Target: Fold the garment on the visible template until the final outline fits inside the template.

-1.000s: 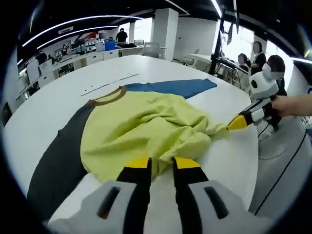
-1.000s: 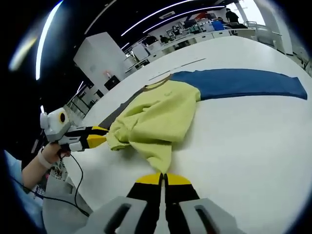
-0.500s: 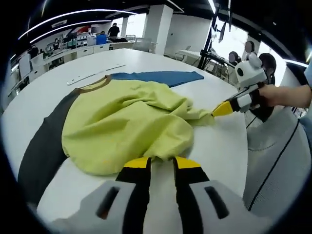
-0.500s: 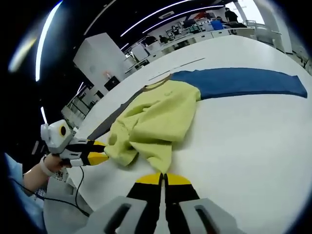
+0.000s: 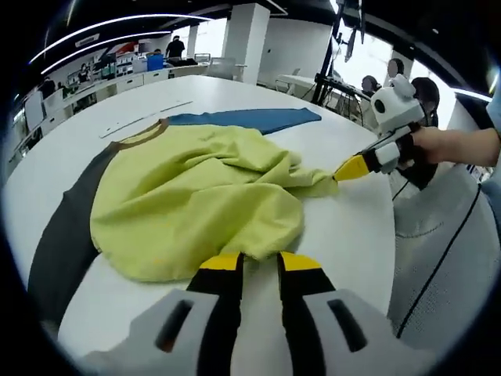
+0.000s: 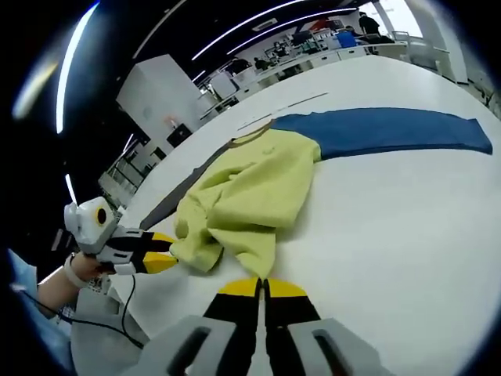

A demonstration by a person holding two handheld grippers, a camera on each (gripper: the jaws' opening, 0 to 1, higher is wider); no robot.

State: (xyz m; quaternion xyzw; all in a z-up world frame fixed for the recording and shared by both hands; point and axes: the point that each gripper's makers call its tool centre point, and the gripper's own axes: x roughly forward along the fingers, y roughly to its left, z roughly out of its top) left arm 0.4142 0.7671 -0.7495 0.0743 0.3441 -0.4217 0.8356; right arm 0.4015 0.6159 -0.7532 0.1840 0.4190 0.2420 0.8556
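Garment: we see a yellow-green T-shirt point(image 5: 196, 200) with a brown-trimmed neck, bunched and partly folded on the white table point(image 5: 344, 235); it lies just ahead of both pairs of tongs, stretched between them.
Left tongs: our left gripper point(image 5: 259, 261) has its yellow-tipped jaws a small gap apart, with the near hem of the shirt sitting at the tips; we cannot tell from the left gripper view whether cloth is really pinched there. In the right gripper view the same tool point(image 6: 160, 253) comes in from the left, its tips meeting a corner of the shirt point(image 6: 246, 200).
Right tongs: our right gripper point(image 6: 261, 287) has its jaws pressed together on a hanging fold of the shirt. In the left gripper view it point(image 5: 350, 168) enters from the right, held by a hand point(image 5: 450, 146), tips on a pulled-out corner of cloth.
Template: a dark grey panel point(image 5: 59, 239) lies beyond the left tongs, partly under the shirt, and a blue panel point(image 6: 387, 131) stretches away past the collar; both lie flat on the table.
Background: desks and people stand well beyond the table.
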